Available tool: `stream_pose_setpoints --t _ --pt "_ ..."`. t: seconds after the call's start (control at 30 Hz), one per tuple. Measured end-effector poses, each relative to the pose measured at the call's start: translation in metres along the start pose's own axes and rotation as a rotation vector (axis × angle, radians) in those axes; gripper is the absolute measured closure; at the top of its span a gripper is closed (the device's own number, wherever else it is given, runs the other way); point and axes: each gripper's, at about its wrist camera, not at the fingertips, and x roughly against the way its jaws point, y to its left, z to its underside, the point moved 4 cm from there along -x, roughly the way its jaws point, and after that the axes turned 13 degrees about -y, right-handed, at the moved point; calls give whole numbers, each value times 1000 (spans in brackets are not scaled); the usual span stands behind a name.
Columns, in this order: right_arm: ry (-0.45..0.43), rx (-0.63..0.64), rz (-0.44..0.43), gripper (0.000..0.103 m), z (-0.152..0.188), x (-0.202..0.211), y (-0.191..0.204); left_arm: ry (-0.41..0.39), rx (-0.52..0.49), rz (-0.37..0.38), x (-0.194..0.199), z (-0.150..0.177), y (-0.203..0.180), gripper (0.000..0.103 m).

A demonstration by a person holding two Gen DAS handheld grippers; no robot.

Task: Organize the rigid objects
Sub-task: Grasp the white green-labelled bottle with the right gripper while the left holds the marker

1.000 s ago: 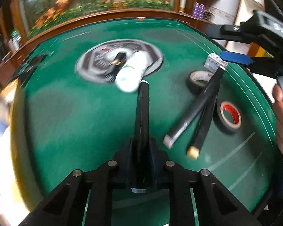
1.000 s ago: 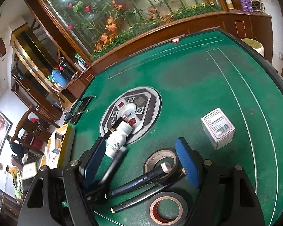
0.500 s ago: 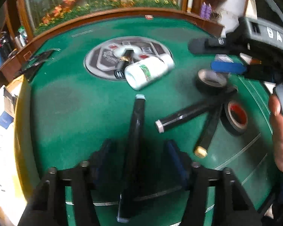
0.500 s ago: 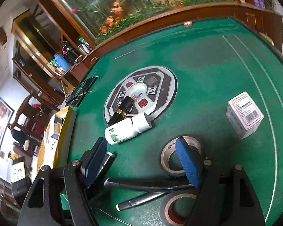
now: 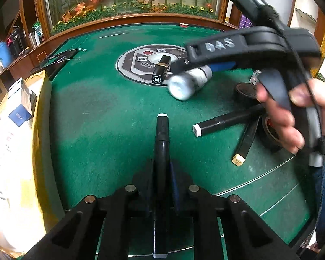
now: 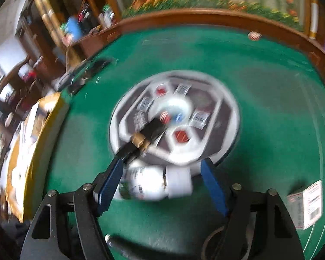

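Observation:
My left gripper (image 5: 162,173) has its jaws closing tight, shut on a black marker (image 5: 162,134) that points forward over the green felt. A white bottle (image 6: 153,184) lies on its side between the blue pads (image 6: 110,184) of my right gripper (image 6: 162,182). That gripper's jaws are closing and stand clear of the bottle's cap. In the left wrist view the bottle (image 5: 188,82) is blurred beneath the right gripper (image 5: 205,65), which a hand (image 5: 292,119) holds. A black lipstick (image 5: 161,69) rests on the round panel (image 5: 132,65) beside the bottle.
Two more markers (image 5: 227,119) (image 5: 247,143) lie crossed at the right by a black tape roll (image 5: 247,91) and a red-cored one (image 5: 270,130). A white labelled box (image 6: 307,203) sits at the far right. A yellow bag (image 5: 21,151) with a blue box (image 5: 19,112) lines the left edge.
My left jaws opened around the marker, then shut on it again. My right gripper swung left from the tape rolls and now straddles the white bottle, which has turned.

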Motion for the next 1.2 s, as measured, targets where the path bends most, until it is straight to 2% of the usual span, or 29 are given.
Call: stream_pose_setpoints --t 0.07,0.13,0.23,0.4,0.53,0.6,0.67,0.73,0.8,0.9,0.97,1.0,1.03,1.13,1.2 --pt "35 51 -25 30 8 5 7 0 10 5 0 1 2 89" --pt "48 145 -13 30 18 14 16 0 22 12 0 1 3 89" --pt "77 174 -29 31 27 22 22 2 28 17 0 1 4 89" --pt "-16 131 -19 31 12 48 14 4 26 16 0 1 3 88" --pt "-31 142 -31 23 14 56 13 3 26 17 0 2 3 88" --pt "-23 141 -17 23 15 53 13 2 26 17 0 2 3 88" --pt "23 69 -47 23 16 46 13 2 24 16 0 2 3 88" --pt "41 -91 -29 23 17 44 -4 3 26 19 0 2 3 88" --pt "100 -250 -63 24 24 41 -17 3 27 19 0 2 3 88" --pt "114 -327 -90 28 30 41 -16 1 24 16 -1 1 3 88" --pt "136 -325 -117 40 35 35 -7 2 26 15 -1 2 3 88" --pt "152 -291 -105 51 39 30 2 1 26 15 -1 2 3 88" --pt "146 -274 -100 55 40 27 6 0 23 14 -1 2 3 88" --pt "117 -214 -104 58 40 20 22 -3 21 12 -1 2 2 88" --pt "93 -123 -33 58 39 15 30 -2 16 10 0 3 2 88"
